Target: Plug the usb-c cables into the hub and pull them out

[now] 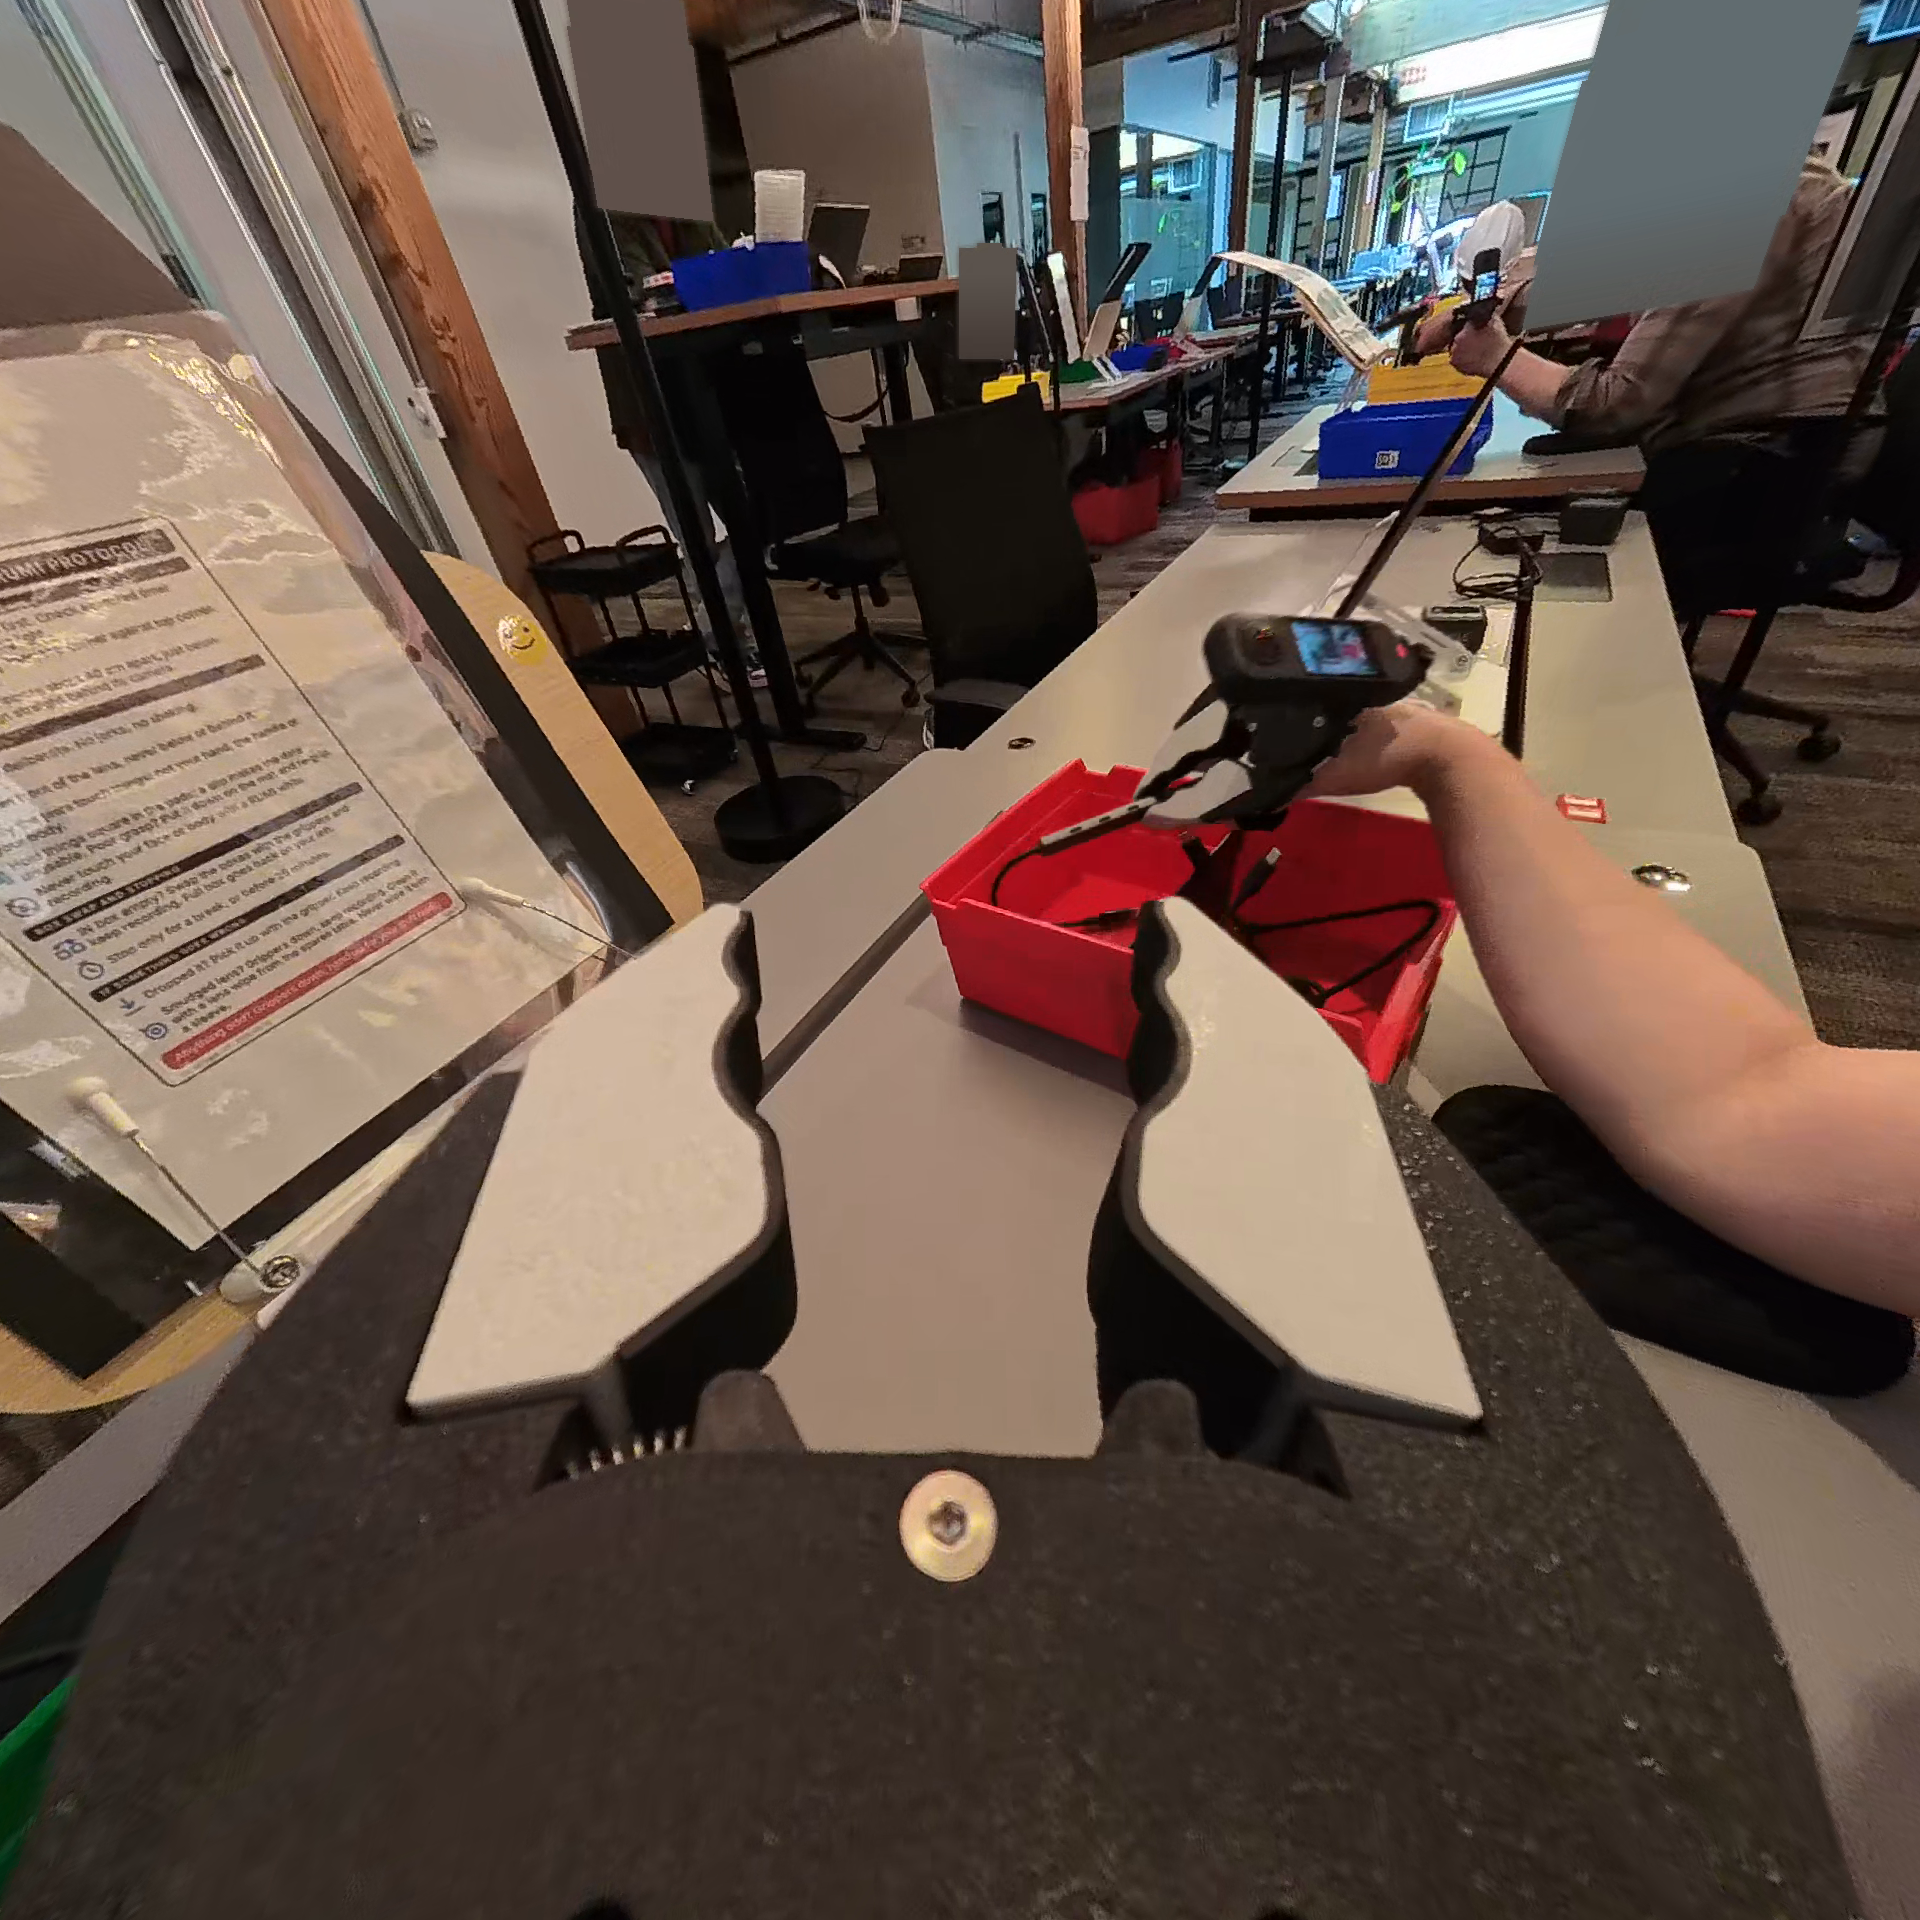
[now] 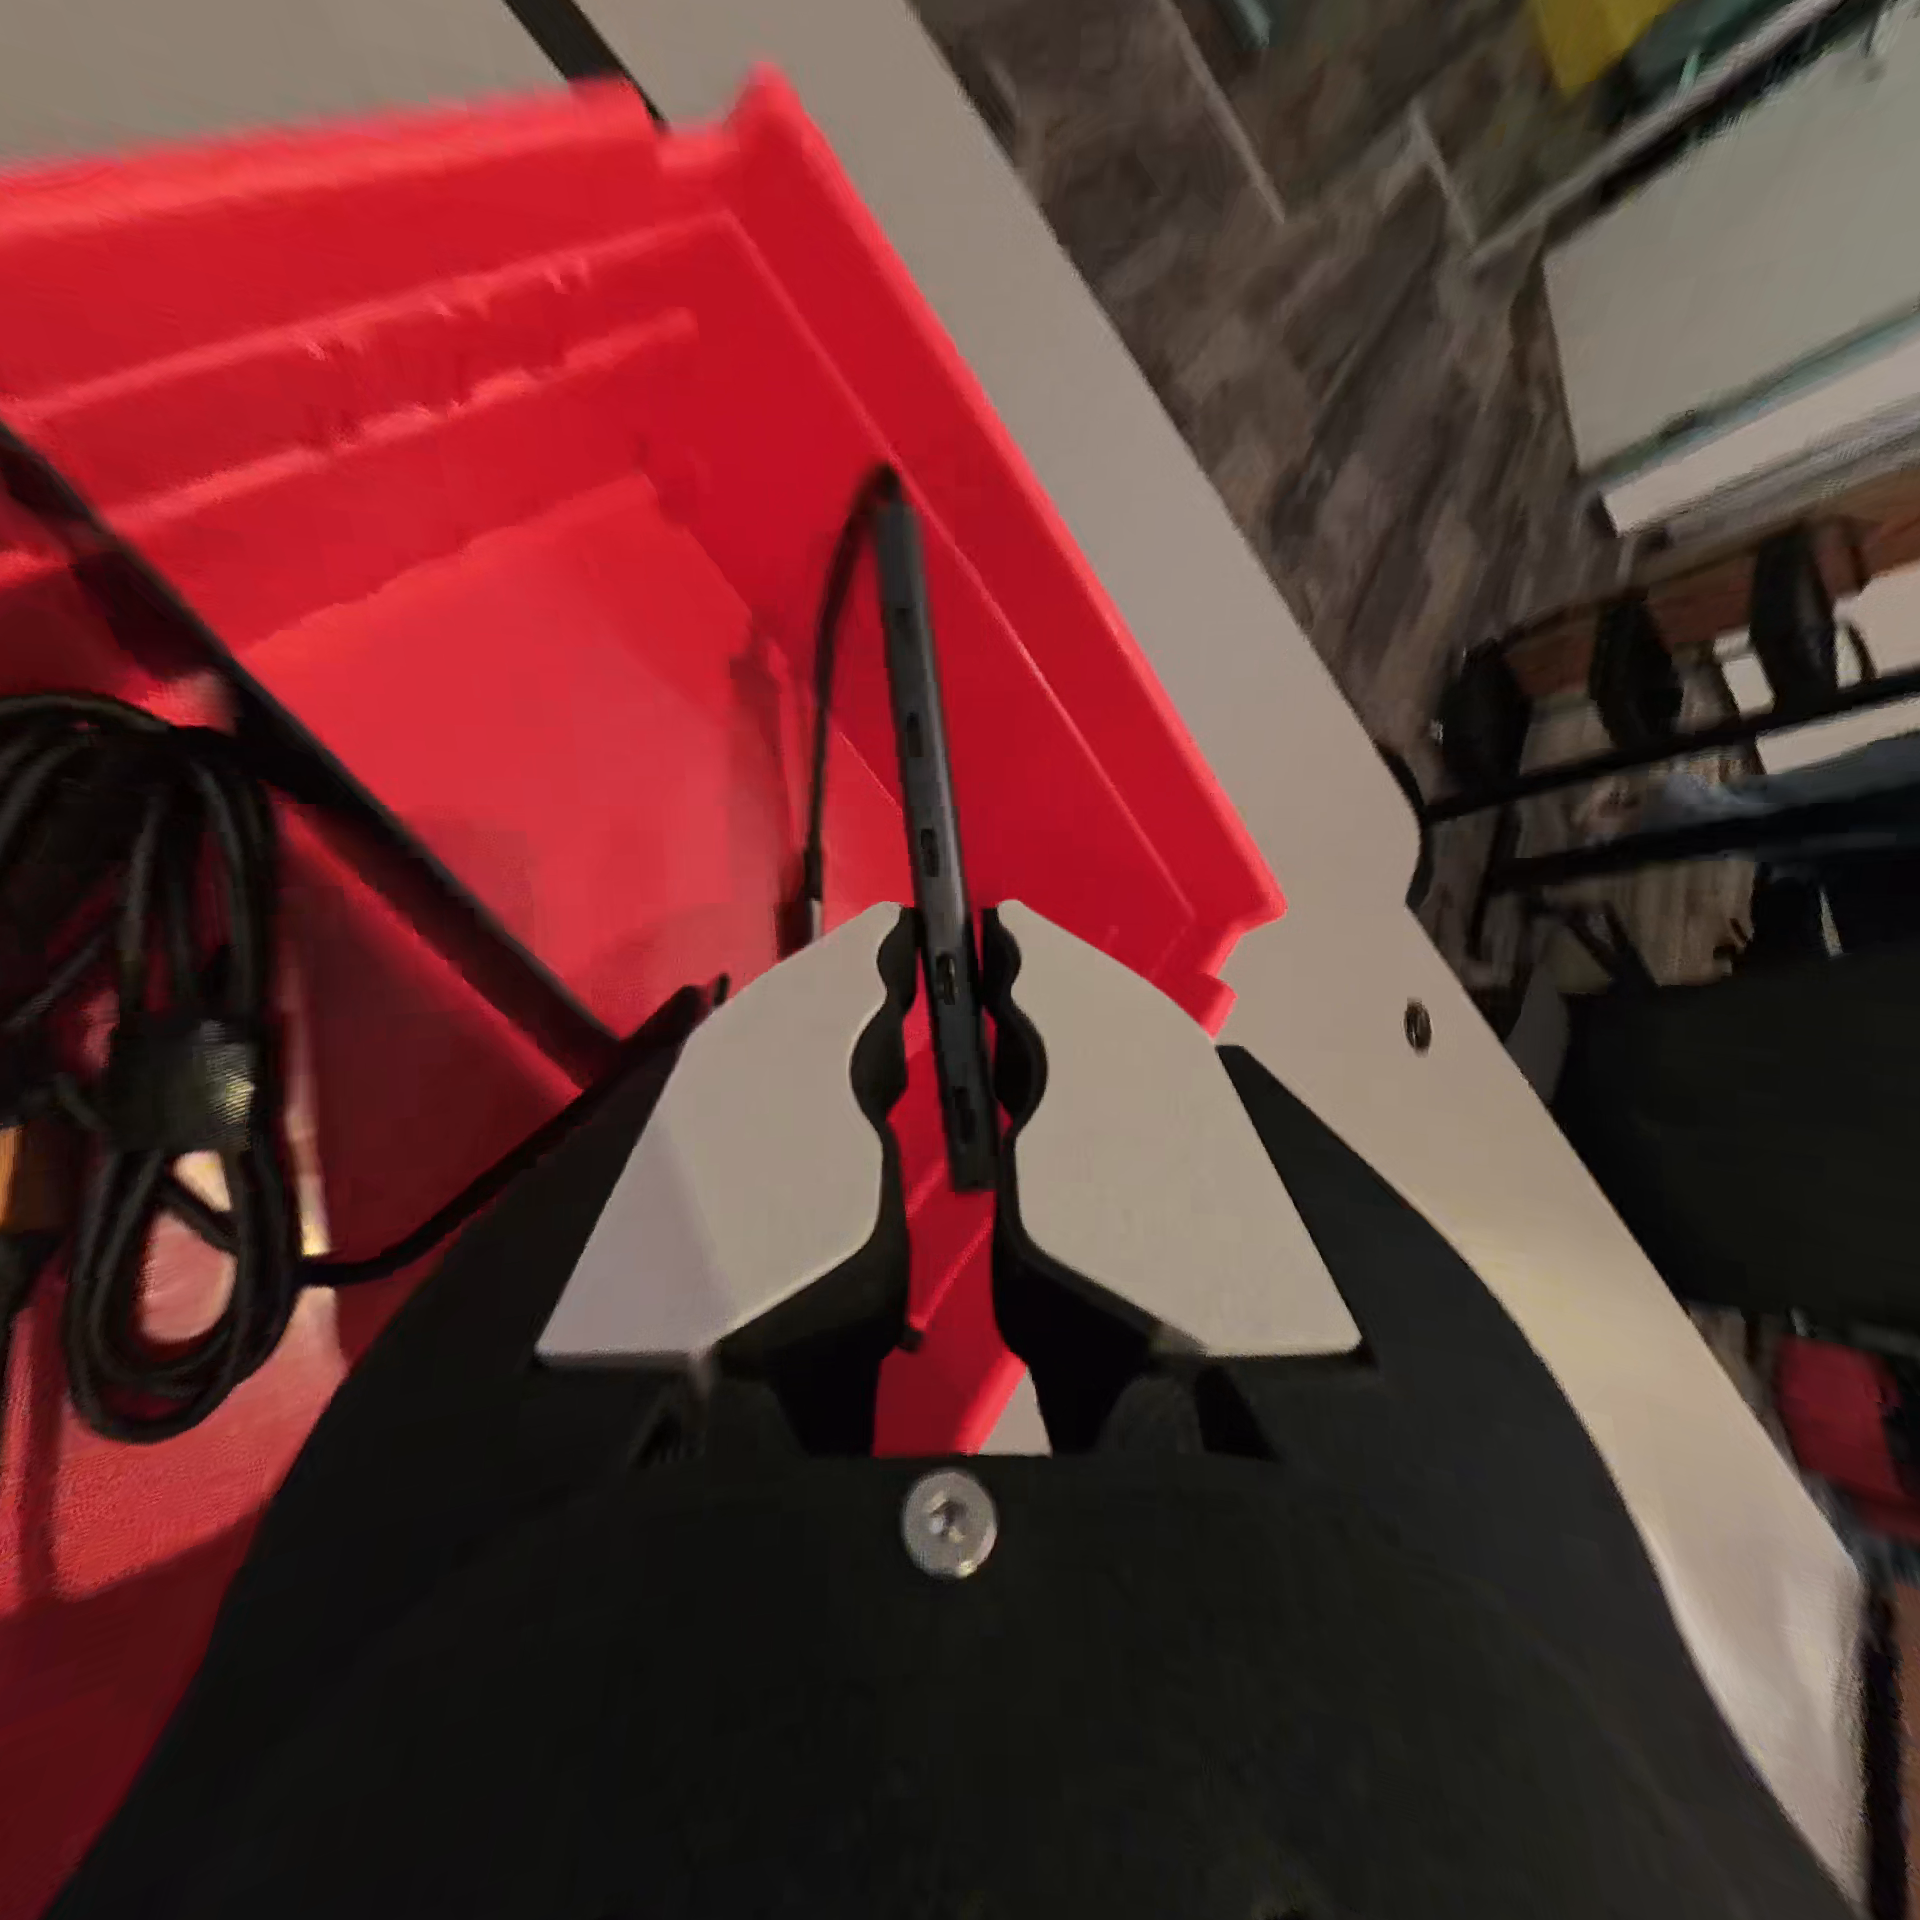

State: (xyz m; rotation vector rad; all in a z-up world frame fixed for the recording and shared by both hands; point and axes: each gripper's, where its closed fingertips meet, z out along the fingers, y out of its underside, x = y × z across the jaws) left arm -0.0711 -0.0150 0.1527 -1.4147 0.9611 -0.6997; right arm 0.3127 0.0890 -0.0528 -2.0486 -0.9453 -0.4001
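The worktop (image 1: pixel 935 1195) is a flat grey surface (a seam runs across it toward twelve o'clock in the left wrist view). A red bin (image 1: pixel 1039 966) sits directly on it at about one o'clock from that view's centre, its open top up. At three o'clock a black mesh pad (image 1: pixel 1621 1247) lies on the grey surface, near the bin but apart from it. At nine o'clock a clear stand with a printed sheet (image 1: pixel 208 831) leans at the worktop's edge.

In the right wrist view the bin (image 2: pixel 987 520) sits close to the worktop's (image 2: pixel 1299 831) far edge.
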